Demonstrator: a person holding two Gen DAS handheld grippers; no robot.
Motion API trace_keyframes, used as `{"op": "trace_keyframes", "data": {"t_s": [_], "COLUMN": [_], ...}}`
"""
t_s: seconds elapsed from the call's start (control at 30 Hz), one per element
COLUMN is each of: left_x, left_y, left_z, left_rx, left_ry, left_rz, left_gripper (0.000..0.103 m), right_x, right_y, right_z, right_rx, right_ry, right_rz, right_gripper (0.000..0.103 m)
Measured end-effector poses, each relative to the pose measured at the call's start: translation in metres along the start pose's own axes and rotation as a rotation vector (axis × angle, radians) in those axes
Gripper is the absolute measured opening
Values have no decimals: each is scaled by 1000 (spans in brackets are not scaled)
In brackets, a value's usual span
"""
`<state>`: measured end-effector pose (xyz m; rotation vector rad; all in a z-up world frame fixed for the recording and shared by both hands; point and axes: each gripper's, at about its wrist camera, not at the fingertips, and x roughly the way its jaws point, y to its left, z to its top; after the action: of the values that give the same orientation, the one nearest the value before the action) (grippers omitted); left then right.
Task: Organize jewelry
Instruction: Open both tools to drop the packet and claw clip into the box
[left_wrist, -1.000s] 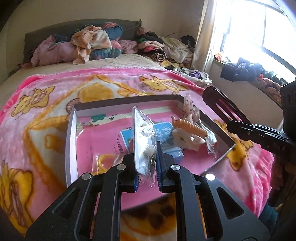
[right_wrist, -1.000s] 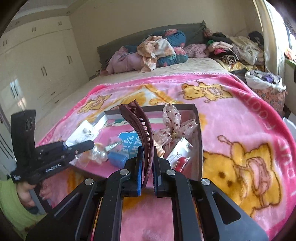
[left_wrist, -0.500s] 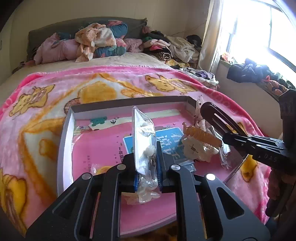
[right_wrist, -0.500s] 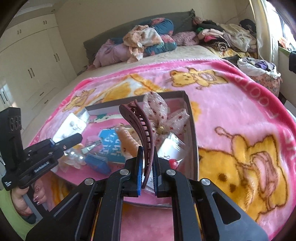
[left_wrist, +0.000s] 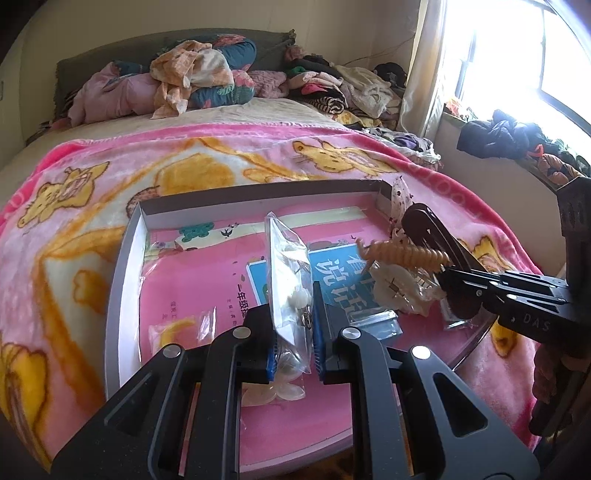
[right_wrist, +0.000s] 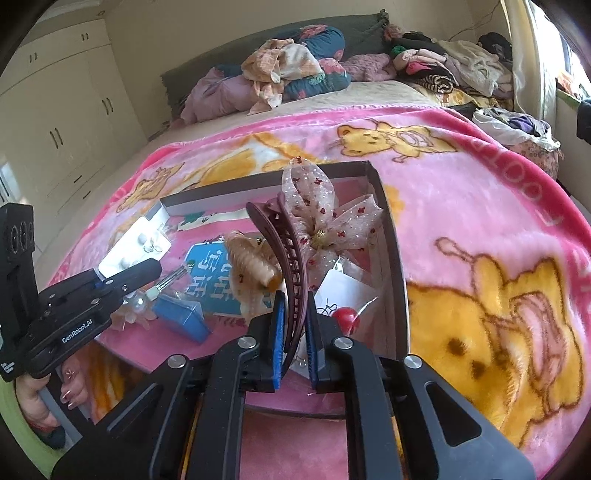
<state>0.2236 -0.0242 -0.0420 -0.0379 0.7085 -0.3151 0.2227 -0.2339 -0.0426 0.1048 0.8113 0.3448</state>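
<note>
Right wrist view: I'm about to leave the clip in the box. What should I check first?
1. Right gripper over the box: ok.
2. Its fingers have just been opening, with the clip between them. Clip fully freed: cannot tell.
3. Landing spot bare: not ok, the bow lies right beside the clip.
4. Left gripper shut on the bag: ok.
5. Grippers apart from each other: ok.

A pink cartoon blanket (left_wrist: 110, 177) covers the bed (clothes (left_wrist: 199, 81) heaped behind).
</note>
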Motion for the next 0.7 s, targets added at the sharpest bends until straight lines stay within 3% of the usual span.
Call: {"op": "trace_keyframes", "data": {"t_s": [0.17, 0.4, 0.47, 0.57, 0.7], "left_x": [-1, -16, -24, -36, -54], "left_y": [1, 3, 2, -1, -3], "left_z": [-1, -2, -2, -3, -7], "left_rx": [-6, -19, -19, -21, -22], "left_ry": [2, -16, -28, -46, -75], "left_rz": [4, 17, 18, 22, 31], "left_gripper": [10, 35, 39, 54, 64], "right_x": [-9, -31, -40, -53, -73], "right_y": [1, 10, 14, 22, 33], "right_z": [-2, -5, -8, -14, -25], "right_rx": [7, -22, -35, -55, -78], "right_ry": [-13, -63, -82, -113, -176], "right_rz": [-1, -5, 2, 4, 1], "right_gripper": [29, 45, 49, 59, 78]}}
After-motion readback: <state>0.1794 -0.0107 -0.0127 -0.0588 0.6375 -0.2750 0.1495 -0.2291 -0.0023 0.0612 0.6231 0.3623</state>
